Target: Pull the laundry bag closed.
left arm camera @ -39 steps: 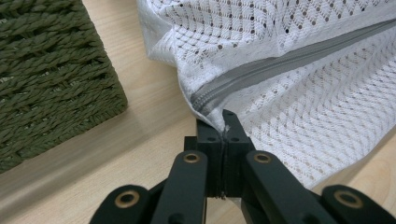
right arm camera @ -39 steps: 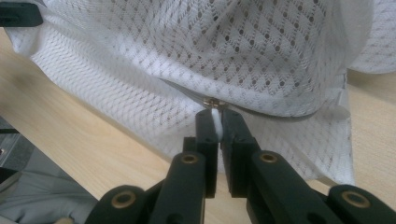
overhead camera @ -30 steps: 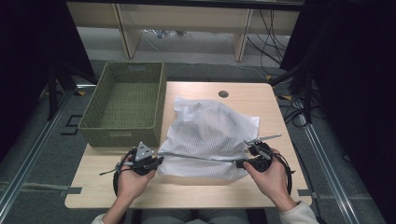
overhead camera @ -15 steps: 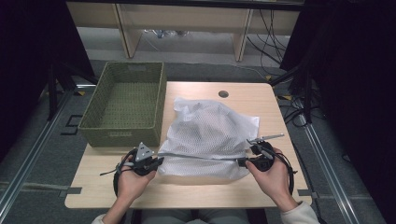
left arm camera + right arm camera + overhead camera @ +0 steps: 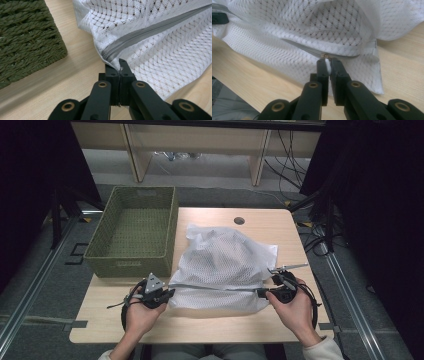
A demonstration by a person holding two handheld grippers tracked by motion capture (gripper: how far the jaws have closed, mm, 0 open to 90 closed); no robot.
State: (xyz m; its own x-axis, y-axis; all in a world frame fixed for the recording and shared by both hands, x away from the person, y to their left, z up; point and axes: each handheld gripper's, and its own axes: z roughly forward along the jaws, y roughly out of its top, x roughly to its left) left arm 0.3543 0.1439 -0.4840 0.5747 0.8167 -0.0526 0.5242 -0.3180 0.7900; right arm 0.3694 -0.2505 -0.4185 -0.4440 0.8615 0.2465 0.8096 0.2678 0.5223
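High view first: we hold a white mesh laundry bag (image 5: 222,267) on the wooden table (image 5: 210,325), just beside a green woven basket (image 5: 132,232) that stands at the table's left edge. A grey zipper (image 5: 215,288) runs across the bag's near side, stretched taut between our two hands.

Our left gripper (image 5: 120,65) is clenched on the bag's corner at the zipper's end — the left gripper view shows the jaws pressed together with white mesh pinched between the tips. Our right gripper (image 5: 327,61) is closed on a small white tab at the zipper's brass-coloured slider (image 5: 325,55), the jaws nearly touching around it. The bag bulges upward behind the zipper line; its far corner lies flat toward the table's right side.
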